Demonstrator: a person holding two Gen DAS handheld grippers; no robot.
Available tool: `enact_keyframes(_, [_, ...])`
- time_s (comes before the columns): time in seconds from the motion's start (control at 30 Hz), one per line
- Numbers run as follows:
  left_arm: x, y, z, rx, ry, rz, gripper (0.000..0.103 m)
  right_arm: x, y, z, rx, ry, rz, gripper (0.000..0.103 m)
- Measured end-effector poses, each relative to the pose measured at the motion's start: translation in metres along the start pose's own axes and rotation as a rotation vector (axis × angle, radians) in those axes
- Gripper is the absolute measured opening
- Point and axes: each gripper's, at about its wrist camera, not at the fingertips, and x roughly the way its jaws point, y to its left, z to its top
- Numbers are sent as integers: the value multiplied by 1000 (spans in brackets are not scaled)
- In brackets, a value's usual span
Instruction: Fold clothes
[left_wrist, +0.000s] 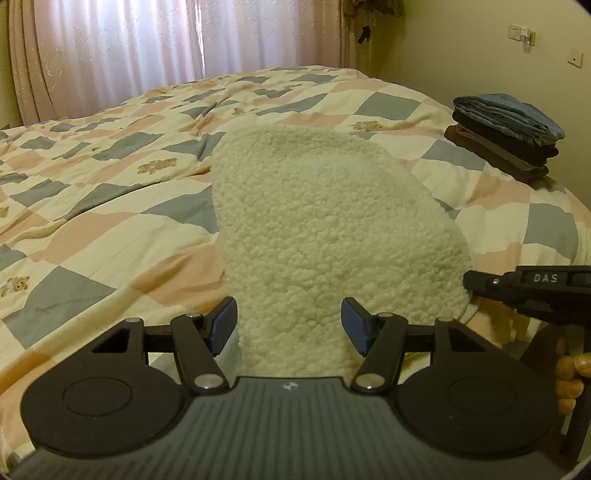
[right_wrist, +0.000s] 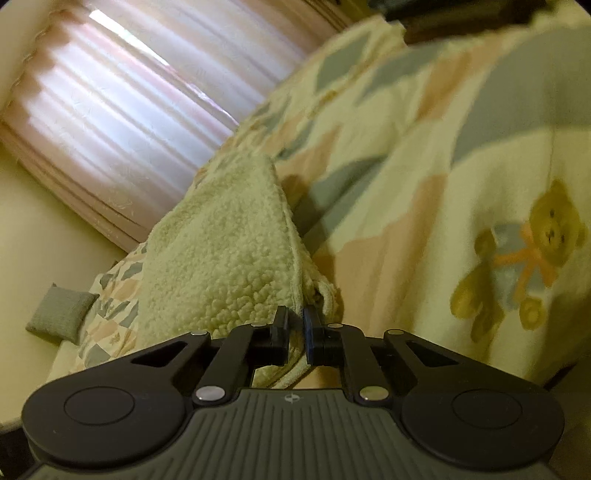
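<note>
now | fleece garment long axis runs away | left hand-held gripper wide, empty | right hand-held gripper pinching hem

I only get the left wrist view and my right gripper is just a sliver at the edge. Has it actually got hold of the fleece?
Observer: Yes. The right gripper is shut on the fleece garment's edge.
Operator: Is the fleece lifted?
Observer: Near the grip its edge rises off the quilt.
Operator: Anything to the left of the bed?
Observer: A small grey cushion lies there.
</note>
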Motion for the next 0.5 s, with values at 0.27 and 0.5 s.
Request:
enact_keyframes(0.27, [2, -5, 1, 7, 0, -3, 59, 0, 0, 0, -12, -4, -10, 4])
enact_keyframes(0.5, [1, -6, 7, 10, -26, -19, 59, -15, 7, -1, -80, -31, -103, 1])
